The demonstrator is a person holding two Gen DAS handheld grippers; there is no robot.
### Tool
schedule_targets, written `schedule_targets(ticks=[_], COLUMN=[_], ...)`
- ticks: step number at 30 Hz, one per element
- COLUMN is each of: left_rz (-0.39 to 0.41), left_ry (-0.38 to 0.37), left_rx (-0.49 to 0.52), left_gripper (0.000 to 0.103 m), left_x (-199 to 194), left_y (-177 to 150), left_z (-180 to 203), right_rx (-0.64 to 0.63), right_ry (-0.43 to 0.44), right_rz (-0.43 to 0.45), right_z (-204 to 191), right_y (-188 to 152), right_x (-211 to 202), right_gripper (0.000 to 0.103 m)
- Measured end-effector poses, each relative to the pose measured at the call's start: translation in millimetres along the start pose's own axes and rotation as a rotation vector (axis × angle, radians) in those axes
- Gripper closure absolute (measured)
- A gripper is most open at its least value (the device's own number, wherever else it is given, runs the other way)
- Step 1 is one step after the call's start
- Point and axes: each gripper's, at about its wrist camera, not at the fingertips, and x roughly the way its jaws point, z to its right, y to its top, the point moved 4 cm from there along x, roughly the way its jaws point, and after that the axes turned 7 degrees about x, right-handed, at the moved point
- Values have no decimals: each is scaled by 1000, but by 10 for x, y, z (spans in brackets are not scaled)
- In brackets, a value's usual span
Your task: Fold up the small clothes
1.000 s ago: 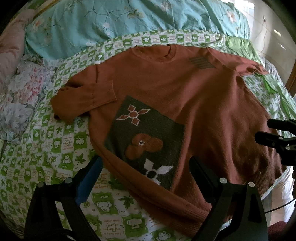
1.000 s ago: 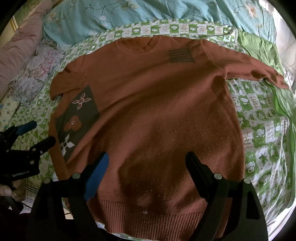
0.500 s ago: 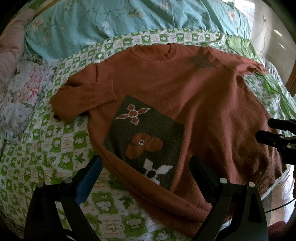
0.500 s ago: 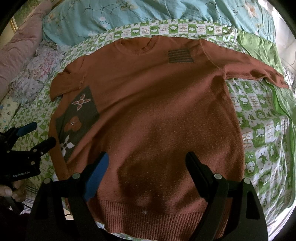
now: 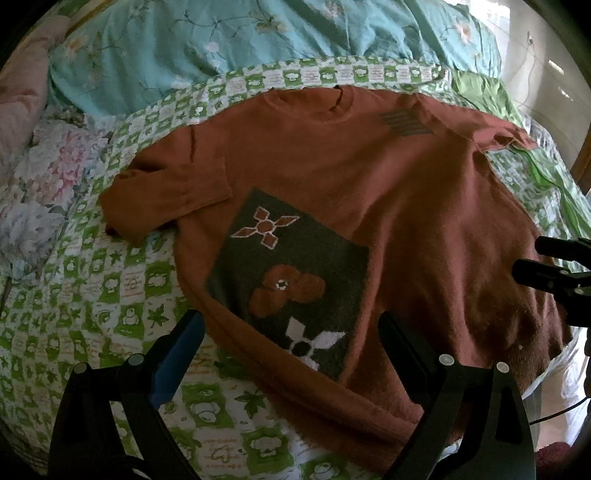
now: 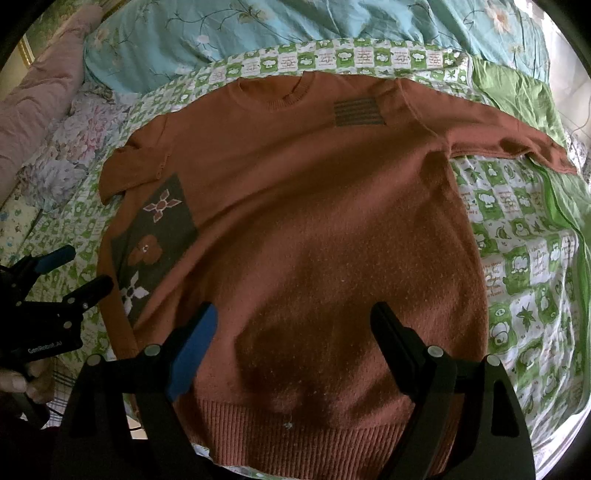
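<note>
A rust-brown knitted sweater point(image 6: 314, 221) lies flat, front up, on a bed, neck away from me; it also shows in the left wrist view point(image 5: 406, 206). Its left sleeve point(image 5: 166, 195) is folded in across the body. A dark patch point(image 5: 291, 280) with flower shapes sits at its lower left. The right sleeve point(image 6: 498, 136) lies stretched out to the right. My left gripper point(image 5: 288, 332) is open and empty above the sweater's lower left edge. My right gripper point(image 6: 291, 321) is open and empty above the hem point(image 6: 295, 428).
The bed carries a green-and-white patterned sheet point(image 6: 517, 258). A turquoise floral quilt point(image 6: 295, 26) lies along the far side. Floral and pink bedding point(image 6: 48, 122) is piled at the left. A plain green cloth point(image 6: 517, 92) lies at the far right.
</note>
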Motion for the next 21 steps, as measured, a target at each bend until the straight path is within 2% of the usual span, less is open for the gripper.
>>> schedule_targets(ticks=[7, 11, 16, 21], left_rz=[18, 12, -27, -38], left_ry=[12, 17, 6, 11], left_rx=[11, 15, 0, -17], left_gripper=[7, 7, 7, 7], left_x=[23, 66, 151, 265], left_y=[23, 68, 155, 301], left_z=[10, 12, -26, -65], right_rx=[21, 30, 74, 118], right_ry=[6, 7, 31, -10], right_rz=[-13, 27, 109, 91], right_z=[5, 66, 256, 514], right_y=[44, 84, 238, 390], right_x=[37, 30, 13, 28], right_gripper=[18, 18, 18, 18])
